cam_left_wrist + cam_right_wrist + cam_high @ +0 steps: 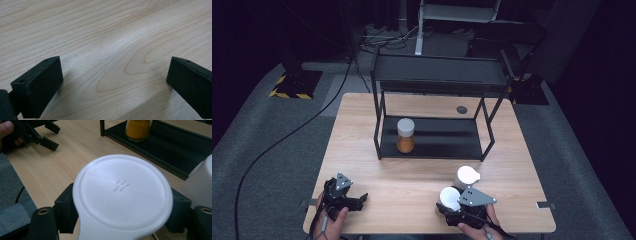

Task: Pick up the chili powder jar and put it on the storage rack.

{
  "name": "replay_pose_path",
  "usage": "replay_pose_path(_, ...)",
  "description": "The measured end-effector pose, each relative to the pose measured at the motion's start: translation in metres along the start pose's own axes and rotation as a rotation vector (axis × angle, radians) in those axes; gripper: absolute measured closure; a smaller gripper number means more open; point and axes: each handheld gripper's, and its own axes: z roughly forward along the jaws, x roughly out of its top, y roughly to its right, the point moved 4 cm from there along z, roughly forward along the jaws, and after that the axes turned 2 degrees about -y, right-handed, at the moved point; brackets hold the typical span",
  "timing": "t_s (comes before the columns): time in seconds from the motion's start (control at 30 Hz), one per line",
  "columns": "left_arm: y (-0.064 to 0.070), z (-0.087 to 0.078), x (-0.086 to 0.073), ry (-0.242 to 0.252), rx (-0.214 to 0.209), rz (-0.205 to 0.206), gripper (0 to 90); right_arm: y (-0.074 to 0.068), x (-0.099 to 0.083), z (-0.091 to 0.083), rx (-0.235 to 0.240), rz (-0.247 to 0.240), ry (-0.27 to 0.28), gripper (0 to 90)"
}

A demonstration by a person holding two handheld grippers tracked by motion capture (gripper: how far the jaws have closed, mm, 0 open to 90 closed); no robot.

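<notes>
Near the front edge of the surface (412,185), the right gripper (451,204) clamps a white-lidded jar (122,192) for lifting, while the left gripper (357,199) rests spread wide, holding nothing.

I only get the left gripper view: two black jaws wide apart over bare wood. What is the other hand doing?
Observer: The right hand-held gripper has its jaws against both sides of a white-lidded jar, near the front edge of the table.
Operator: Any other jars?
Observer: A second white-lidded jar stands just behind it.
Operator: Where might they go?
Observer: Perhaps the black rack; a jar of orange powder already stands on its lower shelf.
</notes>
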Motion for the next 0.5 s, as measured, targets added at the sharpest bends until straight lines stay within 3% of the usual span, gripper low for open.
replay_pose_path(0.5, -0.0002, 0.0003, 0.0004, 0.000, 0.000, -0.002, 0.3, 0.0002, 0.0024, 0.0010, 0.000, 0.000, -0.002, 30.9)
